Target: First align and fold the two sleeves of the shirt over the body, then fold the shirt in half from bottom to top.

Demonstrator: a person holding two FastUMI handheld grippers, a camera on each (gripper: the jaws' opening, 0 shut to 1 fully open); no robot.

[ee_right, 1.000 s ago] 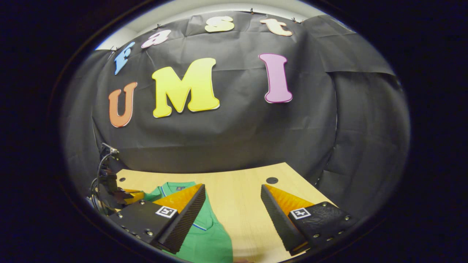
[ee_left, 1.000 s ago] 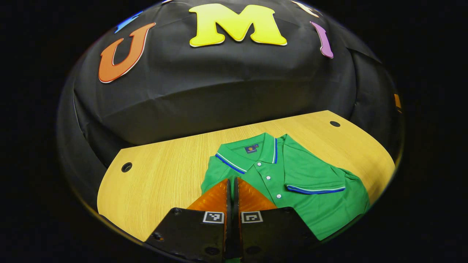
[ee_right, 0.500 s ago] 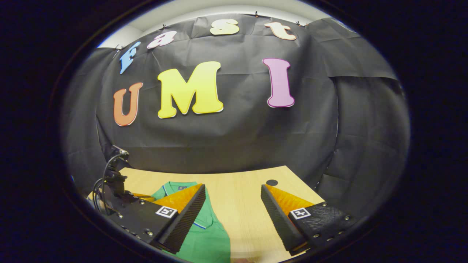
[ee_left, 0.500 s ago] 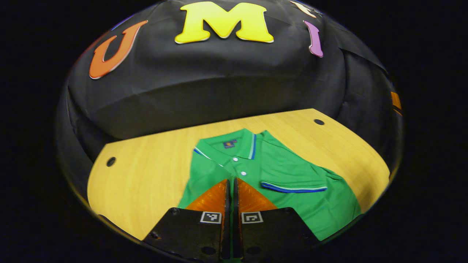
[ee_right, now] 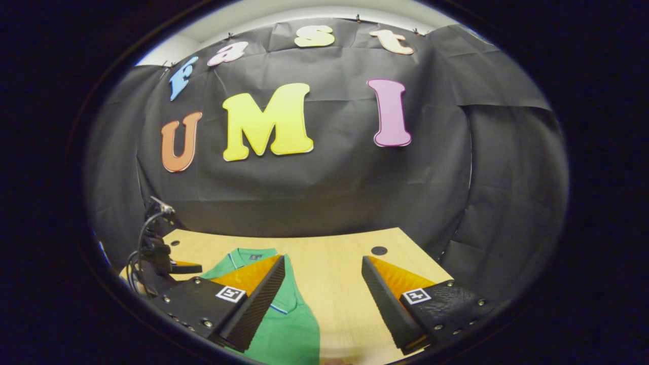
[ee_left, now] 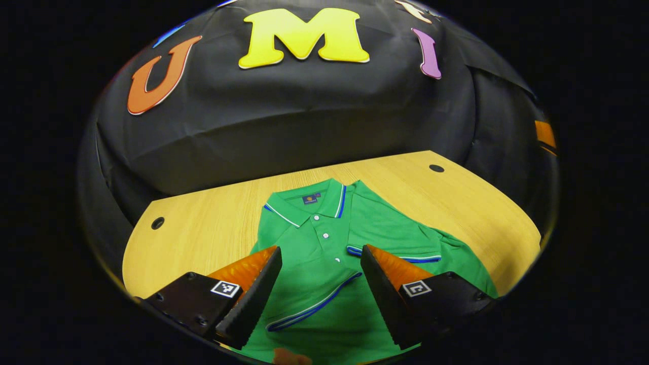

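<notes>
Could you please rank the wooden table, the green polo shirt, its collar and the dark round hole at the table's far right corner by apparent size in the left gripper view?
1. Light wooden table.
2. Green polo shirt, lying flat on it.
3. Green collar with blue and white trim.
4. Dark round hole; being farther off shrinks it, but the gap is clear.

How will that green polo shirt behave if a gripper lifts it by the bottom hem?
The green polo shirt will likely be floppy: its folded sleeves lie flat against the body. It probably drapes and sags from one pinch. The sleeves may slip open on the smooth wooden table.
</notes>
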